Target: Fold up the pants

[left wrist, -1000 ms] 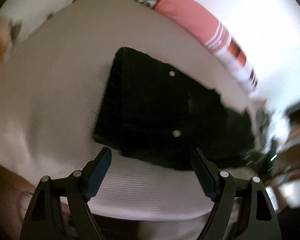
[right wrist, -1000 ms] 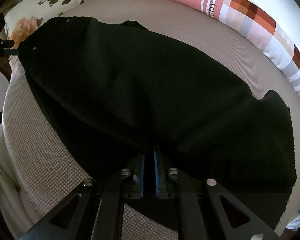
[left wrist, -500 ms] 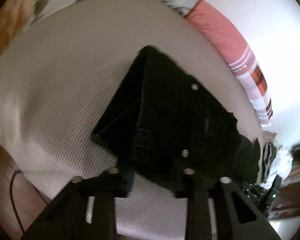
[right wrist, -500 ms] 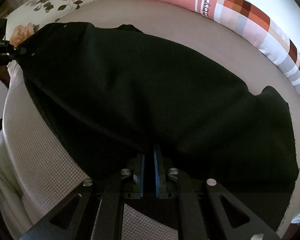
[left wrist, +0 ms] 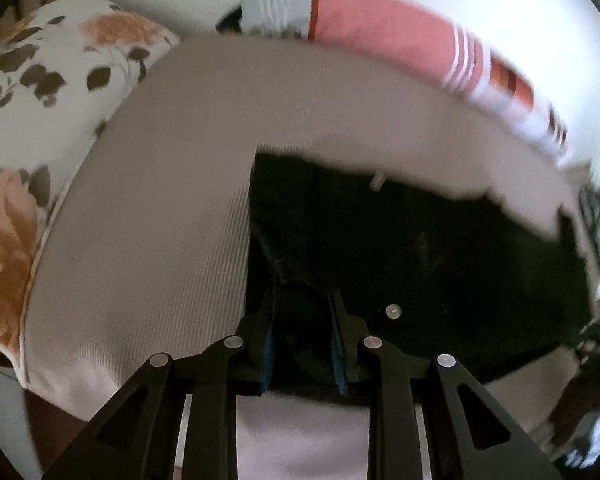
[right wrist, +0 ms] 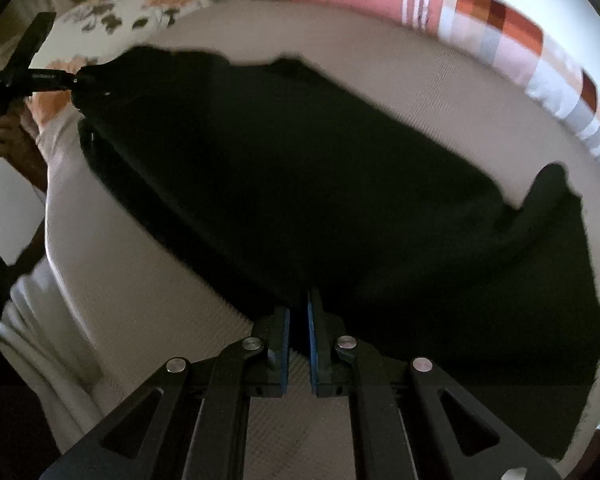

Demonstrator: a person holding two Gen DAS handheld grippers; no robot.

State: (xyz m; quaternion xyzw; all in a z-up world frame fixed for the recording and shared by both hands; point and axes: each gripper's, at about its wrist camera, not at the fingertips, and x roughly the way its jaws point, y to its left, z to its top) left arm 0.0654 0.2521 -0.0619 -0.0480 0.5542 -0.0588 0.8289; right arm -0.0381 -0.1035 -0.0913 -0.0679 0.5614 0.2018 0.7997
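Black pants [right wrist: 320,184] lie spread across a beige bed [right wrist: 380,72]. My right gripper [right wrist: 299,312] is shut on the near edge of the pants. My left gripper [left wrist: 302,300] is shut on the waist end of the pants [left wrist: 420,248], near a metal button [left wrist: 393,312]. In the right wrist view the left gripper [right wrist: 76,80] shows at far left, gripping the pants' corner, which is lifted off the bed.
A floral pillow [left wrist: 40,120] lies at the bed's left end. A pink striped pillow [left wrist: 400,48] lies along the far side against a white wall; it also shows in the right wrist view [right wrist: 440,12]. White bedding [right wrist: 48,320] hangs at the bed's near-left edge.
My left gripper went from open above the waist to shut on it and has lifted that corner. My right gripper stayed shut on the pants, which shifted with the pull.
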